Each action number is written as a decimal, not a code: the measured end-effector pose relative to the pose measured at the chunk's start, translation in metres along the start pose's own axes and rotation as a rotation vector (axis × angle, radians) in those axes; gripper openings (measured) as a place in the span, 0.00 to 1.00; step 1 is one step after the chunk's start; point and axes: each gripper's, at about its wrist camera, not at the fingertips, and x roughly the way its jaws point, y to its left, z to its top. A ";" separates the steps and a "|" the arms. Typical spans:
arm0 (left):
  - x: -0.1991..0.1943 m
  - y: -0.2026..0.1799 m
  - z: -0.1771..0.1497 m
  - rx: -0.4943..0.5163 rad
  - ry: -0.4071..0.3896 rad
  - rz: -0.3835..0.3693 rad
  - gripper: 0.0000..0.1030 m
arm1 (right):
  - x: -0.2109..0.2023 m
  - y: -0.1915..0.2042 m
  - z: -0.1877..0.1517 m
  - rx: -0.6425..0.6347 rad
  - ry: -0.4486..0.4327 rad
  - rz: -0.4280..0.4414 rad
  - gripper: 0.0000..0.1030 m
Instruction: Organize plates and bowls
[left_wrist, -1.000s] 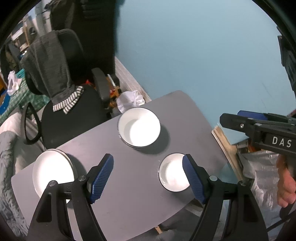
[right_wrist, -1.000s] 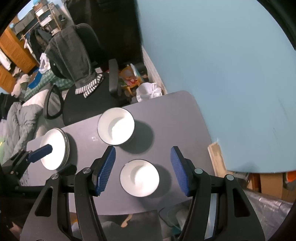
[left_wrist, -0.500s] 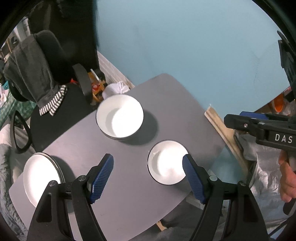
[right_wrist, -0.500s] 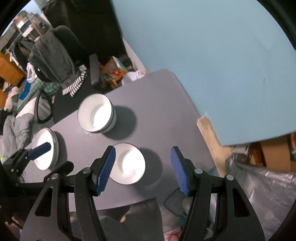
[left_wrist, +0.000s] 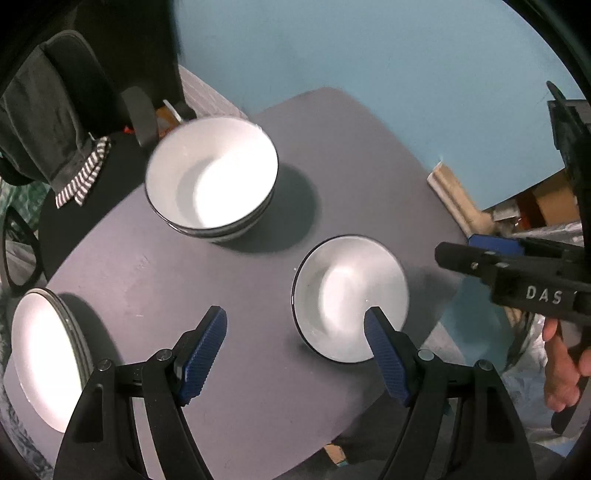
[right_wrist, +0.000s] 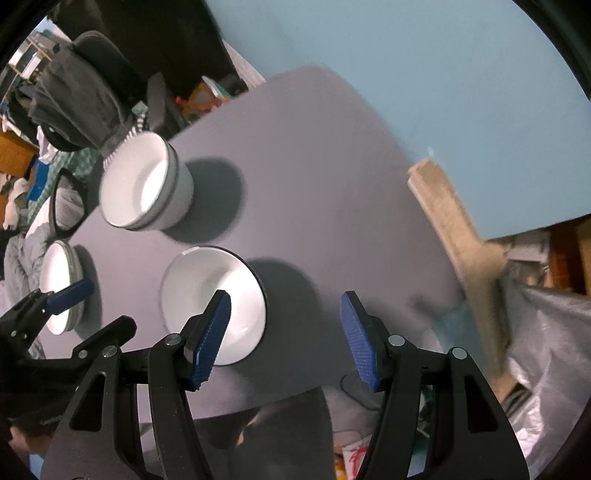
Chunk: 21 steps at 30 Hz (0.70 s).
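Left wrist view: left gripper spread wide, empty, above grey table. Small white bowl just beyond the right fingertip. Stacked larger bowls farther back. Stack of plates at the left edge. Right gripper visible from the side at right, held in a hand.

Right wrist view: right gripper released, grasping nothing. Small white bowl behind the left fingertip, on the table. Stacked larger bowls beyond. Stack of plates far left, partly behind the left gripper.

Grey table – blue wall (black chair beside).
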 end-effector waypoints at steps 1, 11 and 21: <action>0.006 0.000 -0.001 -0.002 0.008 -0.001 0.76 | 0.006 0.000 0.000 -0.001 0.008 0.004 0.59; 0.043 -0.005 -0.005 -0.018 0.033 0.004 0.76 | 0.050 -0.003 -0.007 0.004 0.058 0.045 0.59; 0.067 0.004 -0.006 -0.067 0.073 -0.001 0.76 | 0.070 -0.009 -0.013 0.010 0.109 0.068 0.55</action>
